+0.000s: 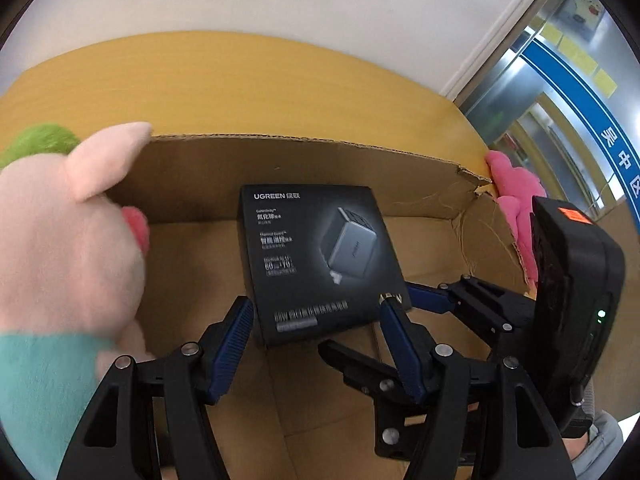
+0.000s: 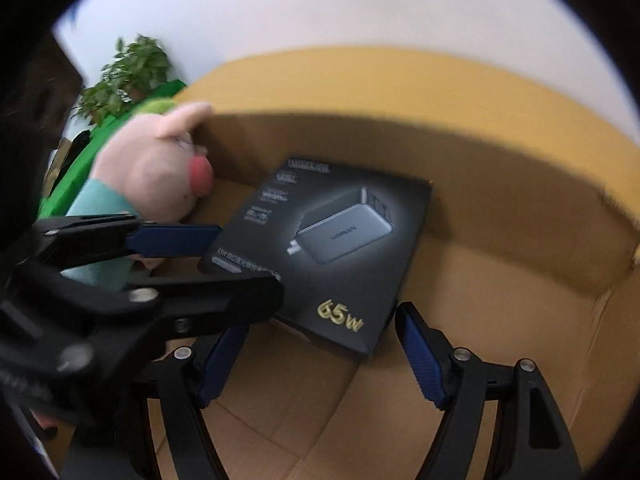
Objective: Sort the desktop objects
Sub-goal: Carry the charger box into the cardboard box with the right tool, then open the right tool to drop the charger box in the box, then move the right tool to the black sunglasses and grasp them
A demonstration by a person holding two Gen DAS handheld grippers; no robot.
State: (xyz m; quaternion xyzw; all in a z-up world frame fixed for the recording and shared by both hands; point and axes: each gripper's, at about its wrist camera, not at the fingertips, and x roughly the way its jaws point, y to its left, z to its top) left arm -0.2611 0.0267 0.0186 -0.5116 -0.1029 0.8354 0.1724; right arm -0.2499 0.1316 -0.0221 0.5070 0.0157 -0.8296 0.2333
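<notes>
A black UGREEN charger box (image 1: 316, 256) lies tilted inside an open cardboard box (image 1: 304, 172); it also shows in the right wrist view (image 2: 340, 240). My left gripper (image 1: 316, 320) is open, its blue fingers on either side of the charger box's near edge. My right gripper (image 2: 320, 332) is open, its fingers spread beside the charger box's near corner. A pink pig plush (image 1: 60, 240) in a teal shirt sits at the left inside wall of the cardboard box (image 2: 520, 264), and also shows in the right wrist view (image 2: 156, 164).
A pink plush (image 1: 516, 208) hangs at the cardboard box's torn right corner. The right gripper's body (image 1: 576, 280) is at my right in the left wrist view. A green plant (image 2: 128, 68) and green cloth stand behind the box's left side. A glass door is at far right.
</notes>
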